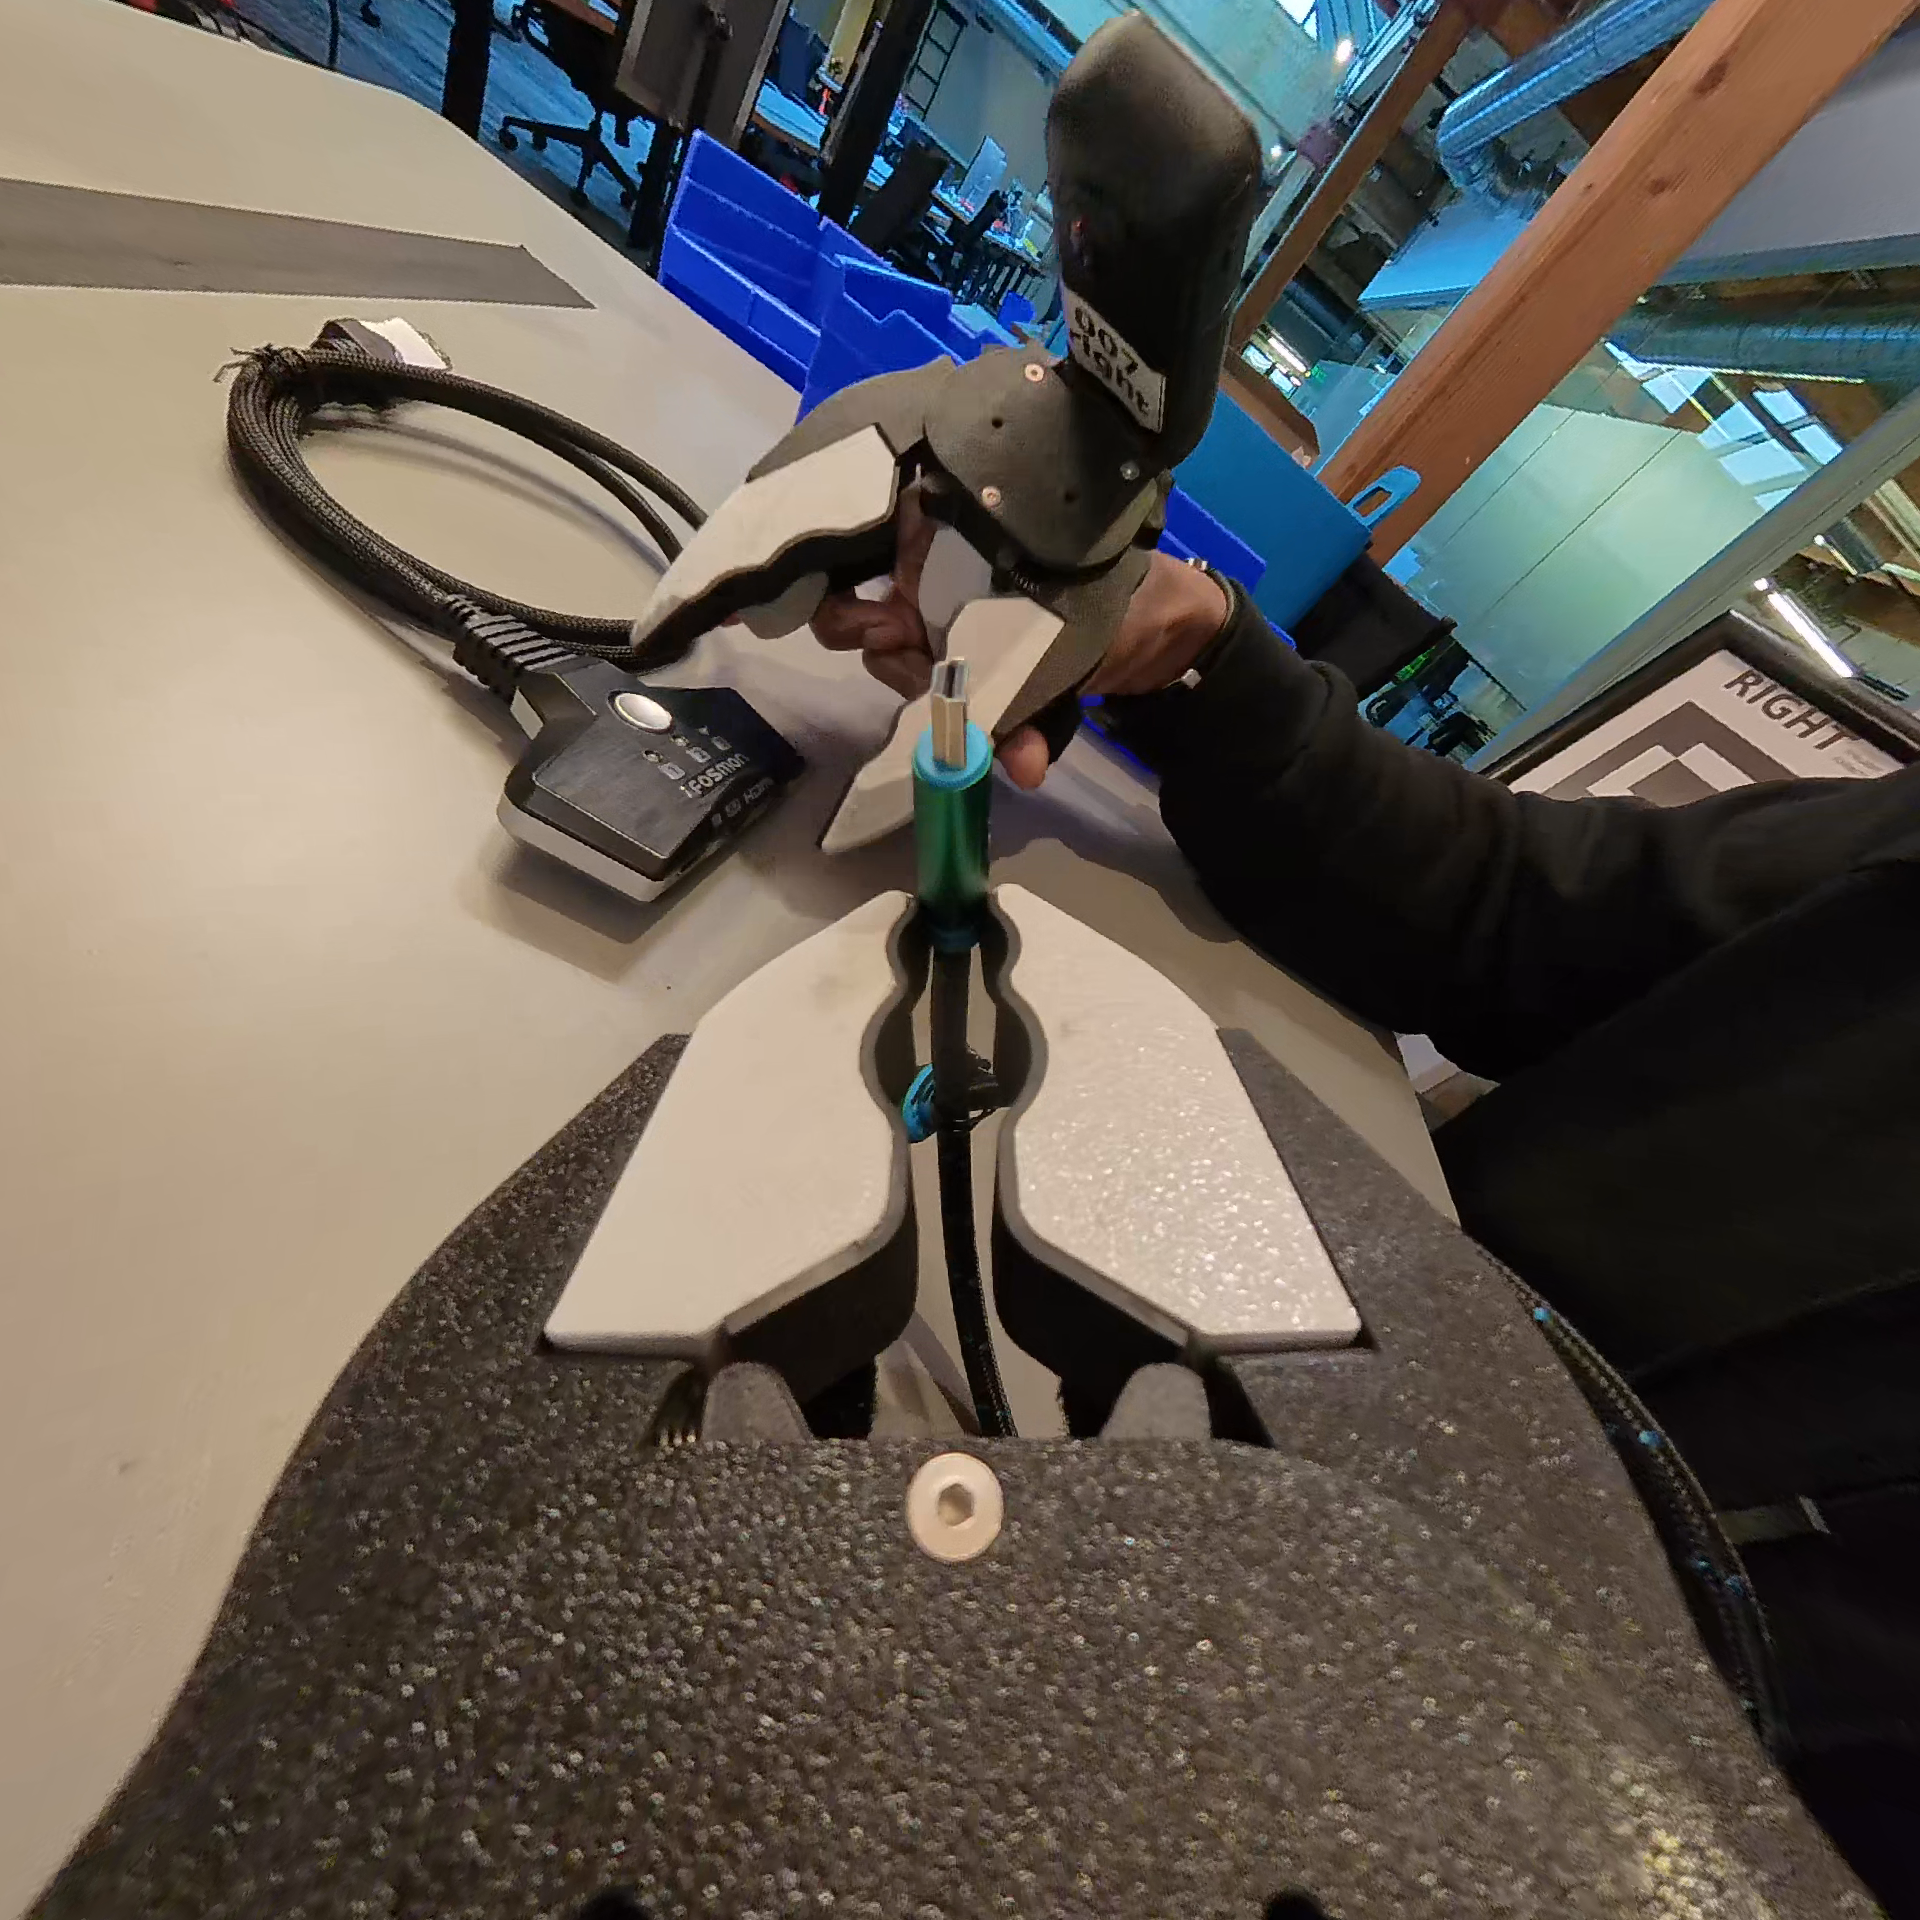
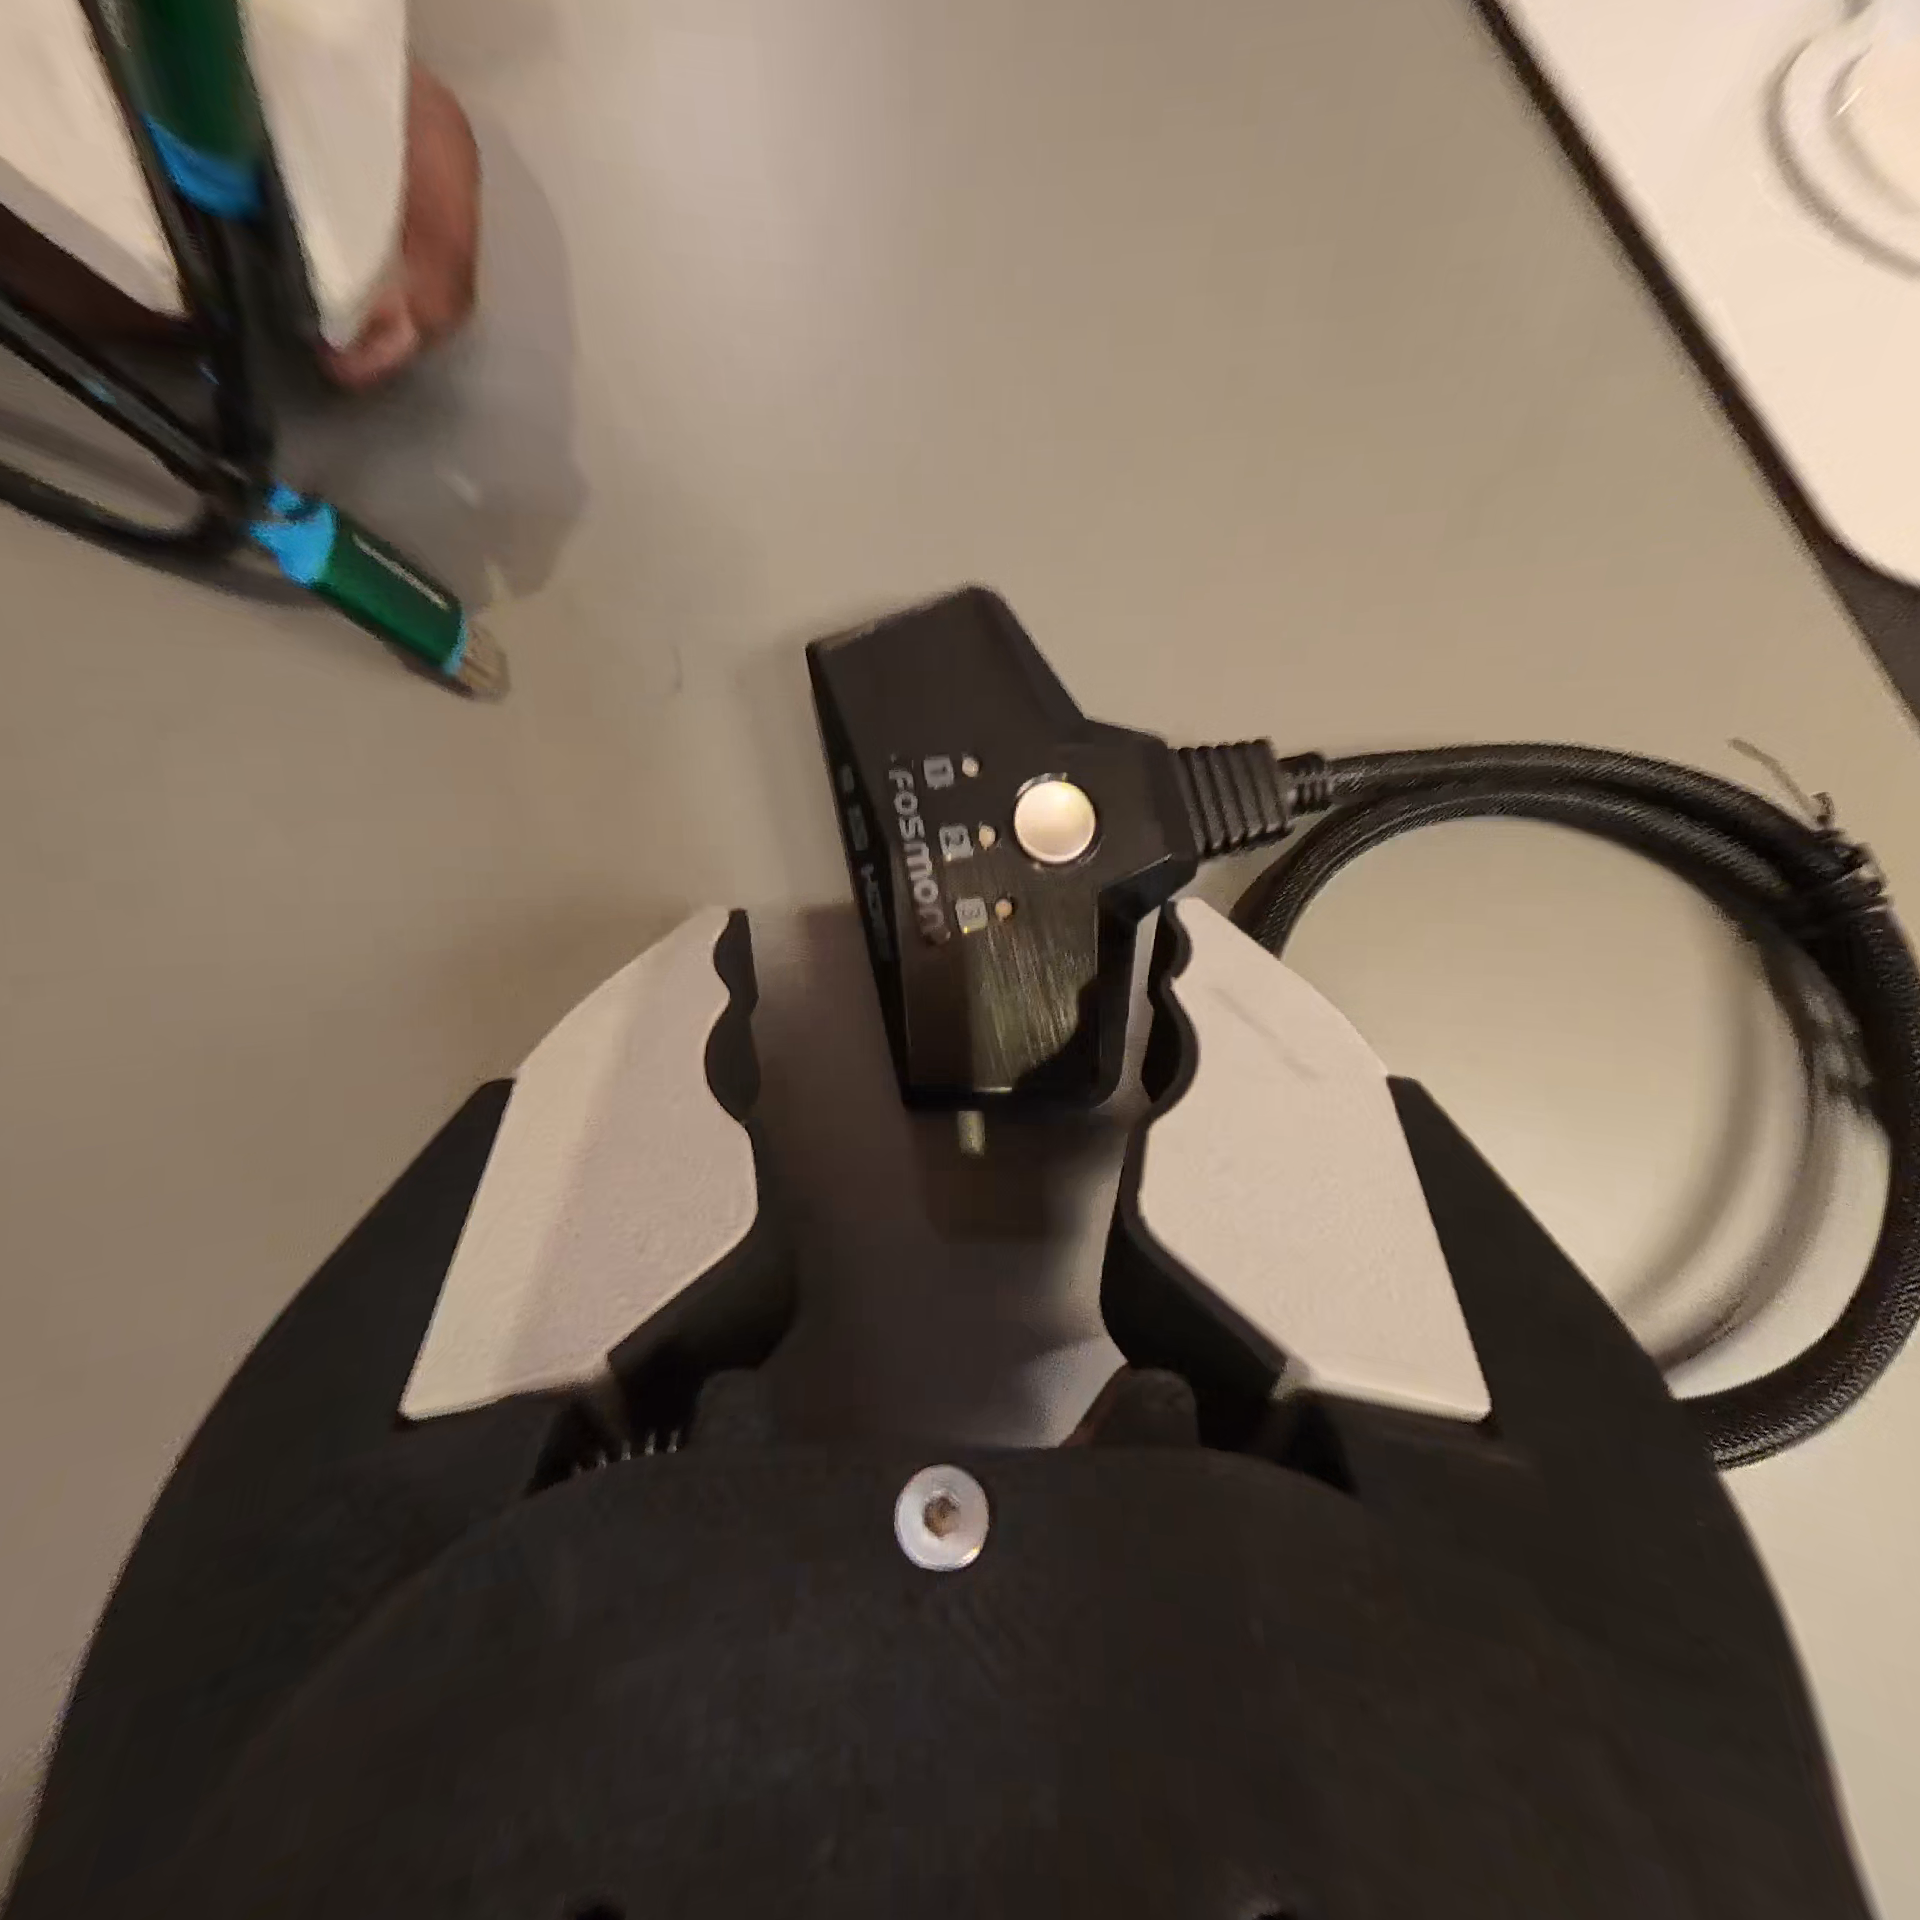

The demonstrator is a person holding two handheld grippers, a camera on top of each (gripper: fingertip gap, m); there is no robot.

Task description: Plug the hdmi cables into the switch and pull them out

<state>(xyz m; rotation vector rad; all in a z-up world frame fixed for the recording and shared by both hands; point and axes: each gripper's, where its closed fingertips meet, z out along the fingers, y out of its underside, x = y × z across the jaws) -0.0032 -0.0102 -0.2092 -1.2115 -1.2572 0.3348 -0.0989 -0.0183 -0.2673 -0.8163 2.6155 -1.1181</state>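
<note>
My left gripper (image 1: 951,906) is shut on a green HDMI plug (image 1: 948,800), gripping it at the plug's base. The metal tip sticks out past the fingertips and its black cable (image 1: 961,1247) runs back between the fingers. The black HDMI switch (image 1: 644,784) lies on the grey table, left of the plug. My right gripper (image 2: 951,920) is open and hovers over the switch (image 2: 966,831), with the switch's near end between its fingers. It also shows in the left wrist view (image 1: 831,665). A second green plug (image 2: 395,592) lies on the table, left of the switch.
The switch's braided black cable (image 2: 1683,1039) coils on the table to its right. A white board (image 2: 1766,260) lies at the far right. Blue bins (image 1: 748,260) stand beyond the table edge. A person's black sleeve (image 1: 1558,883) reaches in from the right.
</note>
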